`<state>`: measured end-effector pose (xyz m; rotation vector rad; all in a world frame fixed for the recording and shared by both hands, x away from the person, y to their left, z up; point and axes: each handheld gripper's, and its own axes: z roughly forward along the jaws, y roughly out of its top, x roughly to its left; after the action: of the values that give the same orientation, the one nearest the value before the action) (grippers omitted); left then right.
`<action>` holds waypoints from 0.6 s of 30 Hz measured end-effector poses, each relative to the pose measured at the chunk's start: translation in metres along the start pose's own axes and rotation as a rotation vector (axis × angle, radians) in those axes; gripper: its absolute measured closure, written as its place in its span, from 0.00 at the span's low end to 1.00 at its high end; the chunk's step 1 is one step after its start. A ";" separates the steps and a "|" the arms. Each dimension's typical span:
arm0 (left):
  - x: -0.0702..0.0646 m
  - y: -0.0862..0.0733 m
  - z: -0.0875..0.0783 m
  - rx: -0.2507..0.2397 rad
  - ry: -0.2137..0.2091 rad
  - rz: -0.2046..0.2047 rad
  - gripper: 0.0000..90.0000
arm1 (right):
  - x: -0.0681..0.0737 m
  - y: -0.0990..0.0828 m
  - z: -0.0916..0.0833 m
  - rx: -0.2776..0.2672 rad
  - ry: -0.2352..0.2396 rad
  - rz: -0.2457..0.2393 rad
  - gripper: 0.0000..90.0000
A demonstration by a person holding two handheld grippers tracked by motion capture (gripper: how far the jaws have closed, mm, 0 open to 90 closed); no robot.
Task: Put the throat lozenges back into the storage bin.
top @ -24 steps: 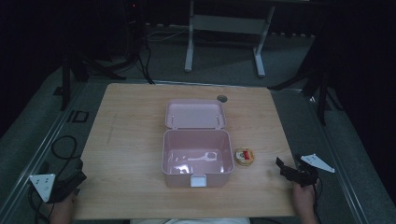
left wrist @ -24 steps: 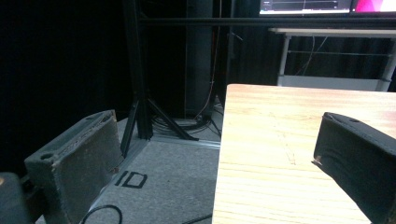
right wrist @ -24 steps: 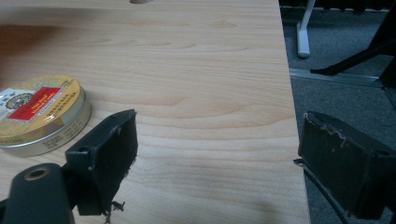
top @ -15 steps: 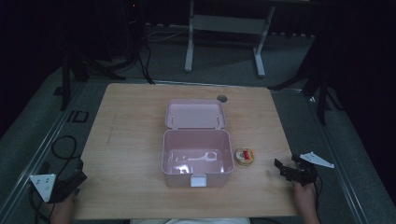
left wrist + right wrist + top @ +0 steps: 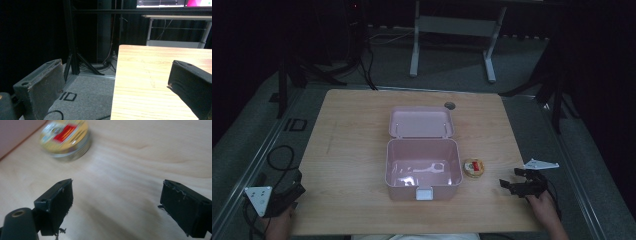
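Right gripper point(image 5: 116, 202): the fingers point(image 5: 56, 200) stand wide apart and hold nothing, hovering low over bare wood near the counter's right edge, toward its near corner. In the right gripper view the opening points at the round tin point(image 5: 65, 138), which lies flat ahead of the fingers and apart from them, its yellow-and-red lid facing up. In the high view the right gripper point(image 5: 507, 184) sits near the tin point(image 5: 473, 167) but does not touch it; the hand point(image 5: 543, 205) behind it rests at the near edge.

The tin lies just beside the right wall of the pink box point(image 5: 423, 186), outside it, on the counter point(image 5: 352, 150). The box stands at the counter's middle with its lid point(image 5: 421, 122) thrown back flat toward the far edge. Its interior shows pale reflections and no clear object; what lies within cannot be told.

Left gripper point(image 5: 112, 95): fingers point(image 5: 42, 85) likewise wide and empty, held off the counter's near left corner over the grey floor, well apart from the box. In the high view the left gripper point(image 5: 294, 192) sits at that corner.

Progress, as judged: the box is open and ready, the approach to the tin is under way, and nothing is grasped. Closing on the tin, lifting it, and placing it, presumably into the box, all remain.
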<state>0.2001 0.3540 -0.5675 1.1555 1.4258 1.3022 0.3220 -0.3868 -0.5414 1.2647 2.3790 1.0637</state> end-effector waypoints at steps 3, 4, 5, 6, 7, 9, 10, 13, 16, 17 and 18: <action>0.000 0.000 0.000 0.000 0.001 0.003 0.01 | 0.003 0.006 -0.001 0.089 0.000 -0.050 0.12; -0.001 0.000 0.000 0.000 0.001 0.004 0.01 | 0.004 0.008 -0.001 0.118 0.004 -0.062 0.12; -0.001 0.000 0.000 0.000 0.000 0.004 0.01 | 0.004 0.010 -0.001 0.147 0.007 -0.077 0.12; -0.001 0.000 0.000 0.000 0.000 0.004 0.01 | 0.005 0.012 -0.001 0.176 0.001 -0.096 0.12; -0.001 0.000 0.000 0.000 0.000 0.004 0.01 | 0.007 0.014 -0.001 0.204 0.003 -0.110 0.12; 0.000 0.000 0.000 -0.001 0.000 0.003 0.01 | 0.010 0.018 -0.002 0.255 0.008 -0.140 0.12; 0.000 0.000 0.000 -0.002 0.000 0.003 0.01 | 0.011 0.020 -0.002 0.283 0.019 -0.150 0.12; 0.000 0.000 0.000 -0.003 -0.002 -0.004 0.01 | 0.016 0.026 -0.002 0.353 0.044 -0.185 0.12; 0.000 0.000 0.000 -0.004 -0.003 -0.008 0.01 | 0.020 0.030 -0.001 0.403 0.041 -0.217 0.12; 0.000 0.000 0.000 -0.005 -0.004 -0.004 0.01 | 0.021 0.031 -0.001 0.427 0.043 -0.231 0.12; 0.000 0.000 0.000 -0.006 -0.007 -0.001 0.01 | 0.024 0.035 0.000 0.471 0.043 -0.252 0.12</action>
<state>0.1998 0.3540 -0.5677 1.1541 1.4168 1.3000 0.3291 -0.3558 -0.5142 1.0296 2.8332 0.4752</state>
